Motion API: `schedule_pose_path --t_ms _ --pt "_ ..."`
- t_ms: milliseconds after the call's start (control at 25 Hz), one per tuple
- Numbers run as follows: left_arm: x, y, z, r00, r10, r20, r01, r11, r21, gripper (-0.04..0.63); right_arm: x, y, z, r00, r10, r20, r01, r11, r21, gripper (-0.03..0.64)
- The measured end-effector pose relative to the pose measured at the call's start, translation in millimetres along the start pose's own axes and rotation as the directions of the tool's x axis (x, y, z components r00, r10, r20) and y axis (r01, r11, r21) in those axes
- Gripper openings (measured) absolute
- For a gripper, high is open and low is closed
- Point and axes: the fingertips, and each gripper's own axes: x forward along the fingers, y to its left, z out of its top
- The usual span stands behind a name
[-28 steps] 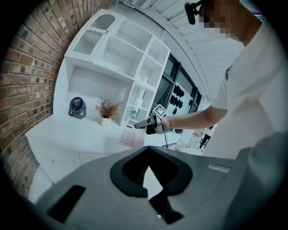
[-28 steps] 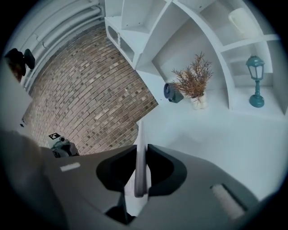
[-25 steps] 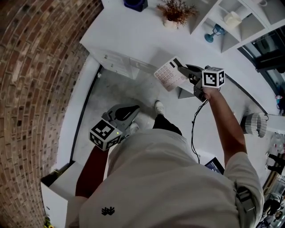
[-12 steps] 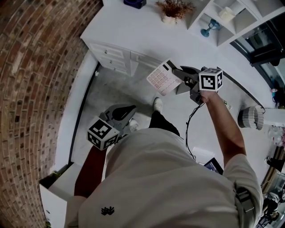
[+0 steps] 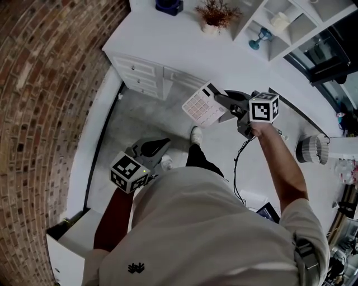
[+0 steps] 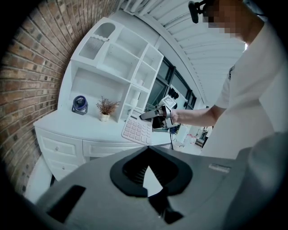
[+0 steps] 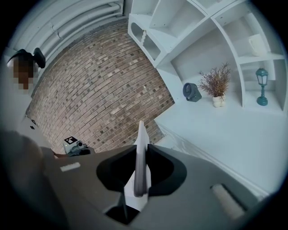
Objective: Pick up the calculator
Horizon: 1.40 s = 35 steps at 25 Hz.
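The calculator [image 5: 202, 106], white with pale pink keys, hangs in the air over the grey floor, just in front of the white desk [image 5: 168, 50]. My right gripper [image 5: 219, 99] is shut on its right end. The right gripper view shows the calculator [image 7: 140, 134] edge-on, a thin white slab clamped between the pads. My left gripper [image 5: 159, 144] is low at the person's left side, shut with nothing in it. From the left gripper view [image 6: 147, 149] the calculator [image 6: 136, 130] and the right gripper [image 6: 155, 114] show ahead, above the desk's edge.
On the desk stand a blue fan [image 5: 169, 5] and a potted dried plant [image 5: 215, 14]. A white shelf unit holds a teal lamp [image 5: 260, 38]. A brick wall [image 5: 39, 111] runs along the left. A black cable [image 5: 241, 162] hangs from the right gripper.
The right gripper has carried the calculator a little away from the desk, leftward and toward the person. The left gripper has drifted slightly back toward the person's side.
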Motion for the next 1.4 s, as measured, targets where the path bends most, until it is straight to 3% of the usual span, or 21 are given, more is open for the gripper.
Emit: schedule_pose_path --t_ms 1400 --pt "-18 -3 -10 1.000 0.008 0.014 -0.008 1.000 0.009 0.005 -6 37 -9 1.000 0.025 -0.018 -0.026 0.999 -0.023 0.075"
